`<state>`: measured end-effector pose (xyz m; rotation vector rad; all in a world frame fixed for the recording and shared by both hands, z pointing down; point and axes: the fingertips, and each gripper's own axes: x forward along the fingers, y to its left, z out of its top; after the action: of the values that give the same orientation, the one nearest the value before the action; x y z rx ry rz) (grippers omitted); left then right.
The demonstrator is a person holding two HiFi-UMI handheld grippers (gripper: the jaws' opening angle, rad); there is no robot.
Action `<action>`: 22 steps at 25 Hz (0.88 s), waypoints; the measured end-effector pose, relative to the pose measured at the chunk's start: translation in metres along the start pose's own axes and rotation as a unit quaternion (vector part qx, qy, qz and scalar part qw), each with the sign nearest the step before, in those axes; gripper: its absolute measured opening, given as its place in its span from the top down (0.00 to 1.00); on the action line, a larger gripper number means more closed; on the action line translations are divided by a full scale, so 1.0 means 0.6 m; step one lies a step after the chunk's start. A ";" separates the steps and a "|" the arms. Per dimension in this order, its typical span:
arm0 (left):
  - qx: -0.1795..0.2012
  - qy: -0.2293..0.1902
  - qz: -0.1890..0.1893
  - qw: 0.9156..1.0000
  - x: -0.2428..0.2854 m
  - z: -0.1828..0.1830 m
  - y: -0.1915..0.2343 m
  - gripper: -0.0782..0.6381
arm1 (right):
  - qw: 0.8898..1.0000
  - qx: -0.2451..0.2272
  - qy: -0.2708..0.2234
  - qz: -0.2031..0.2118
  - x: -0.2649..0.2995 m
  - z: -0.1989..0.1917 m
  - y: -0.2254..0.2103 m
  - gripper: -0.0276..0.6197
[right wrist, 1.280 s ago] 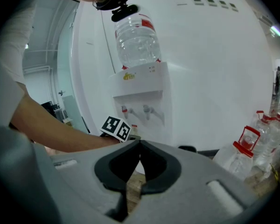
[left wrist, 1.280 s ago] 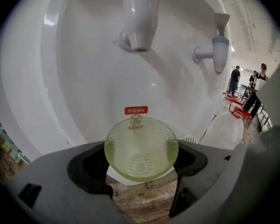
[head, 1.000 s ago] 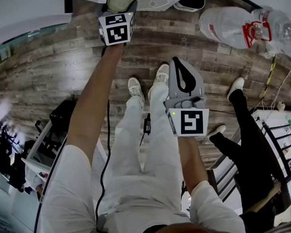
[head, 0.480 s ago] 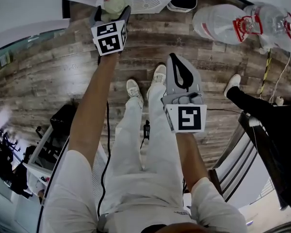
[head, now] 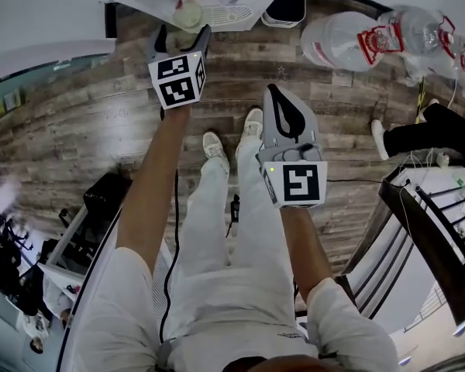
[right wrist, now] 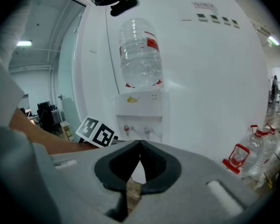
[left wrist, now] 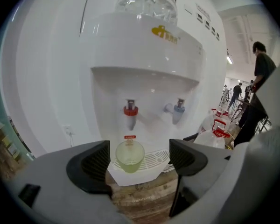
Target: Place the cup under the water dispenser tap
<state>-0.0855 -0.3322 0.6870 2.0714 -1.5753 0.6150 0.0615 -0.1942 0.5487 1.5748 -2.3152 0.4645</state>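
A pale green translucent cup (left wrist: 129, 156) stands upright on the white drip tray (left wrist: 155, 159) of the water dispenser (left wrist: 144, 45), right below the red tap (left wrist: 130, 112); a blue tap (left wrist: 178, 110) is to its right. In the head view the cup (head: 189, 12) sits on the tray at the top edge. My left gripper (head: 181, 41) is open, drawn back a little from the cup, which shows in the gap between its jaws (left wrist: 140, 158) without touching them. My right gripper (head: 273, 93) hangs lower and farther back, shut on nothing (right wrist: 139, 146).
Large water bottles (head: 349, 41) with red handles lie on the wooden floor right of the dispenser. A black bin (head: 285, 6) stands beside the tray. Another person's legs (head: 426, 130) and a dark metal rack (head: 442, 231) are at the right.
My left gripper has let go of the cup and pulled back from the dispenser; the cup stays on the tray. The right gripper has hardly moved. The bystander at the right has shifted.
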 end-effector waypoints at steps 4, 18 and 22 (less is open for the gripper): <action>-0.008 -0.012 -0.012 1.000 -0.058 0.035 -0.013 0.39 | 1.000 0.000 -0.007 0.002 -0.021 0.030 0.017 0.96; -0.007 -0.092 -0.012 0.996 -0.321 0.191 -0.050 0.63 | 0.999 0.009 -0.035 -0.010 -0.142 0.154 0.073 0.96; -0.003 -0.107 -0.019 0.994 -0.398 0.226 -0.066 0.70 | 0.999 0.013 -0.043 -0.010 -0.183 0.193 0.092 0.96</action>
<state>-0.0951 -0.2236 0.4319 2.2183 -1.6439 0.3843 0.0412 -0.1325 0.3926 1.6587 -2.3637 0.4335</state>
